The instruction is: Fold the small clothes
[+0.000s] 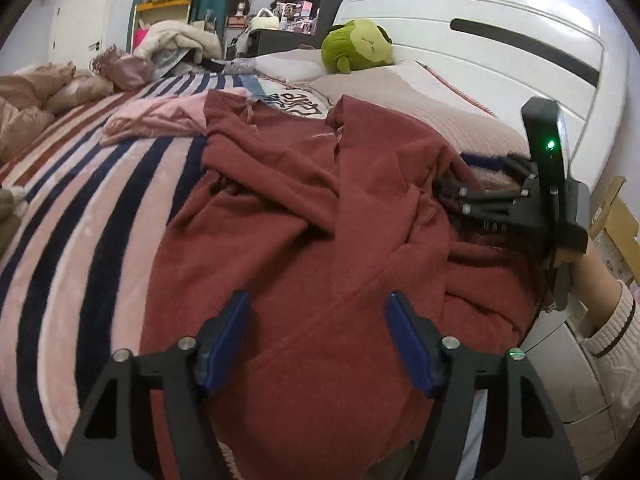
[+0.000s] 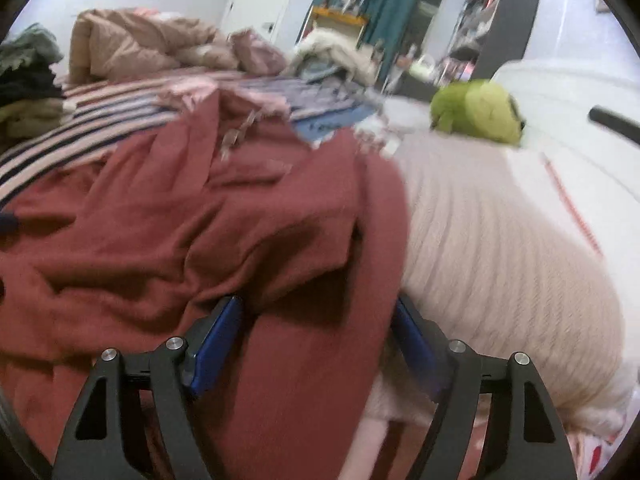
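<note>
**Red garment spread on the bed, both grippers over it**

Nearest to us, the left gripper point(image 1: 316, 336) hangs over the near part of the red garment point(image 1: 304, 216), its jaws spread wide and gripping nothing; red cloth fills the gap between the blue pads point(image 1: 224, 340). The right gripper point(image 2: 316, 344) sits at the garment's right edge, jaws likewise released, with a fold of red cloth lying between them; whether the pads press on it we cannot tell. From the left wrist view we see that same gripper low at the garment's far right side, held by a hand in a cream sleeve.

The garment lies rumpled across the striped blanket point(image 1: 92, 208) on the bed. Beside it, to the right, a pale ribbed pillow point(image 2: 500, 248) crowds its edge. Just beyond it a pink garment point(image 1: 160, 116) lies bunched. Farther back a green plush toy point(image 1: 360, 46) rests against the white headboard point(image 1: 480, 32), and crumpled brown bedding point(image 2: 140, 48) is heaped at the far left.
</note>
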